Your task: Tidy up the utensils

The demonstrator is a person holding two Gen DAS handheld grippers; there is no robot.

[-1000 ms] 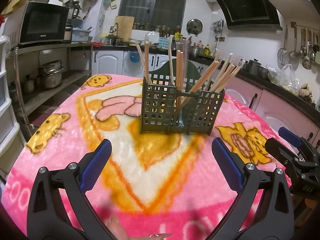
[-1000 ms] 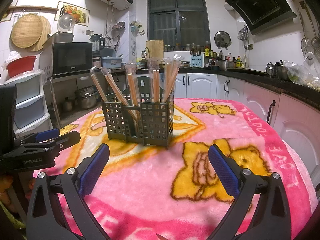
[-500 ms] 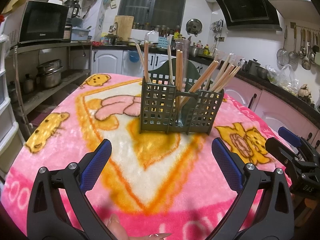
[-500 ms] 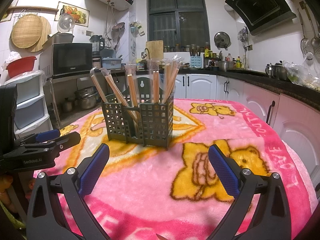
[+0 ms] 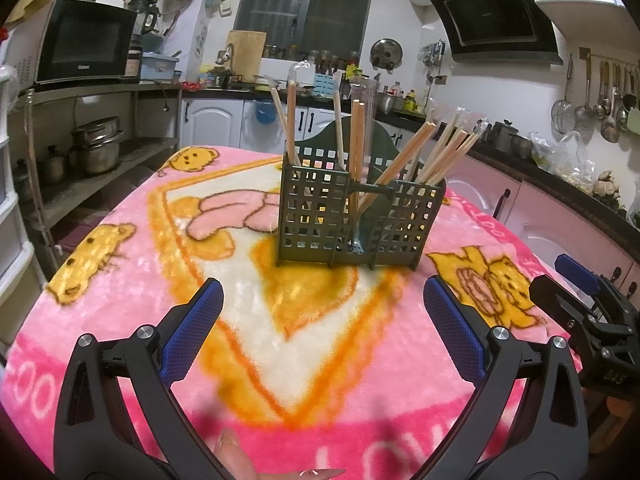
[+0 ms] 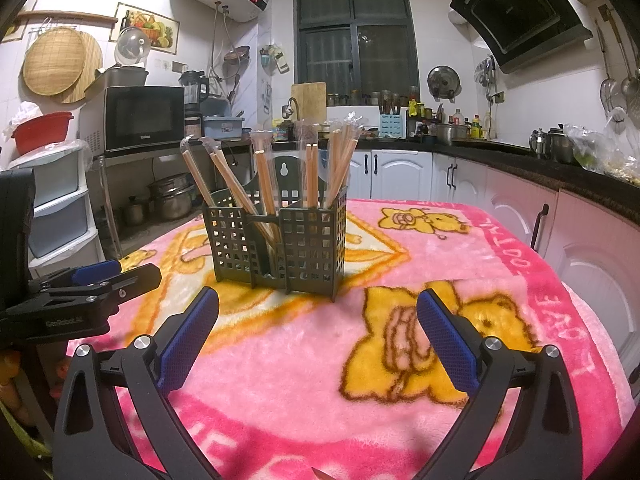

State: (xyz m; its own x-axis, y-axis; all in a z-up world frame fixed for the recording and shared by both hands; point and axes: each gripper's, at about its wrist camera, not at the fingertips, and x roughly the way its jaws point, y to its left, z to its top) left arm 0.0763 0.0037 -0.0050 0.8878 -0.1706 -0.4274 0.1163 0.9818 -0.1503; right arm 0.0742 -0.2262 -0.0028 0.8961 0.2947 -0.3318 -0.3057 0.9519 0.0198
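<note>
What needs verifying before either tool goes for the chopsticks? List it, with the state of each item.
1. Left tool open and empty: ok.
2. Right tool open and empty: ok.
3. Green holder standing upright on the pink blanket: ok.
4. Wrapped chopsticks all standing or leaning inside the holder, none loose on the blanket: ok.
5. Bare blanket between each tool and the holder: ok.
6. Which compartment each pair sits in: cannot tell, the grid walls hide the lower ends.
</note>
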